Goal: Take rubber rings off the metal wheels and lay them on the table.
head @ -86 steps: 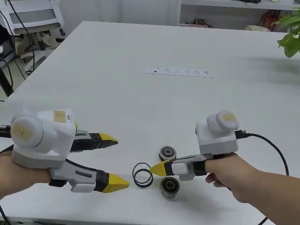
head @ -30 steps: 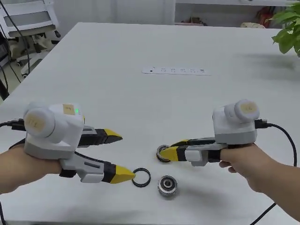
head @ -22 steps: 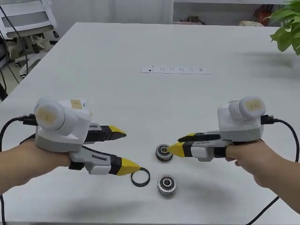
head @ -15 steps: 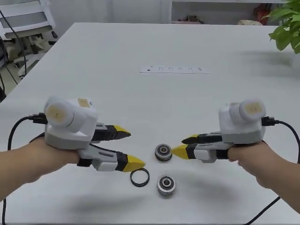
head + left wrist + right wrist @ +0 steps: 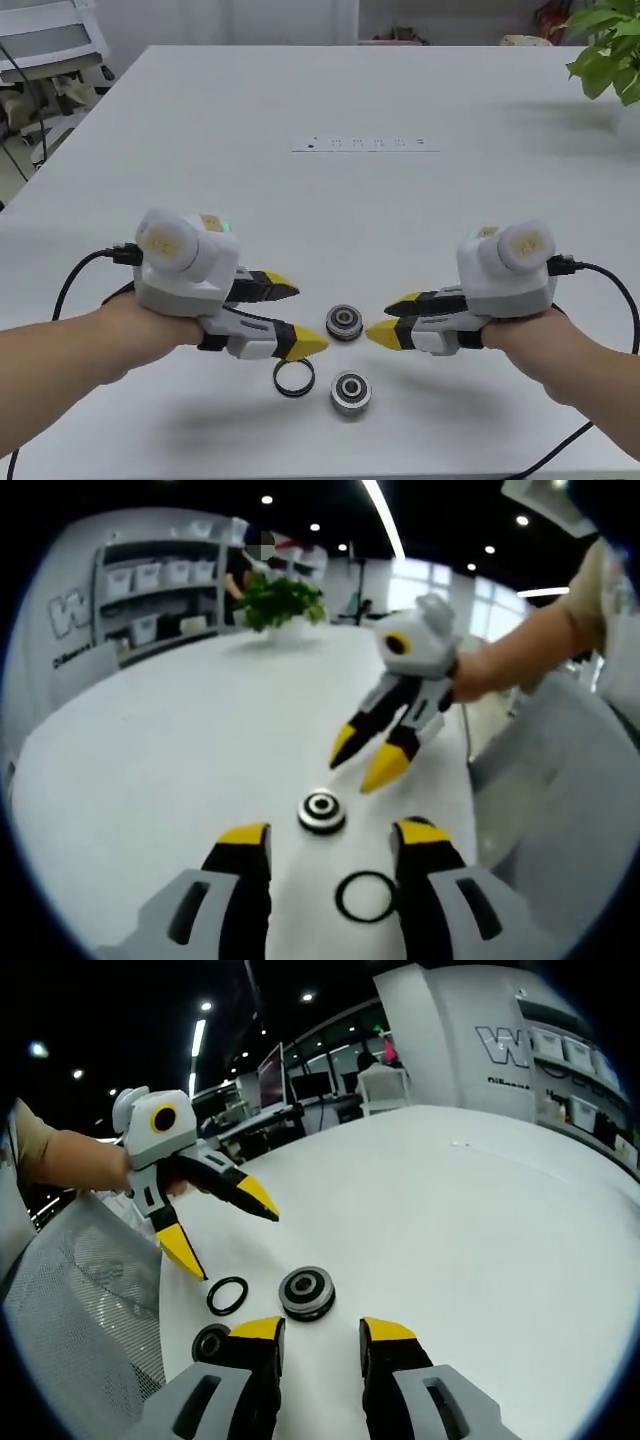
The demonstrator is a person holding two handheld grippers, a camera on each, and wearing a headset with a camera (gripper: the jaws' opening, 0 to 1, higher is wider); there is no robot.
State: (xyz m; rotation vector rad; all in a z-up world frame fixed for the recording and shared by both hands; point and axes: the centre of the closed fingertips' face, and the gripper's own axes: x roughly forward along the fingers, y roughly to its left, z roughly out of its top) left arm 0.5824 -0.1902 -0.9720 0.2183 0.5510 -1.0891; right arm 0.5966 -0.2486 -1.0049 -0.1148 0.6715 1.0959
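Lettering "W" (image 5: 497,1042) on the wall; left gripper (image 5: 305,317) and right gripper (image 5: 382,320) both spread, empty, beside a metal wheel (image 5: 344,322).

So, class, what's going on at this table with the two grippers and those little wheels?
A person holds a two-jaw gripper in each hand over a white table. The left gripper and right gripper both have open, empty jaws pointing at one metal wheel between them. A second wheel and a loose rubber ring lie nearer the person.
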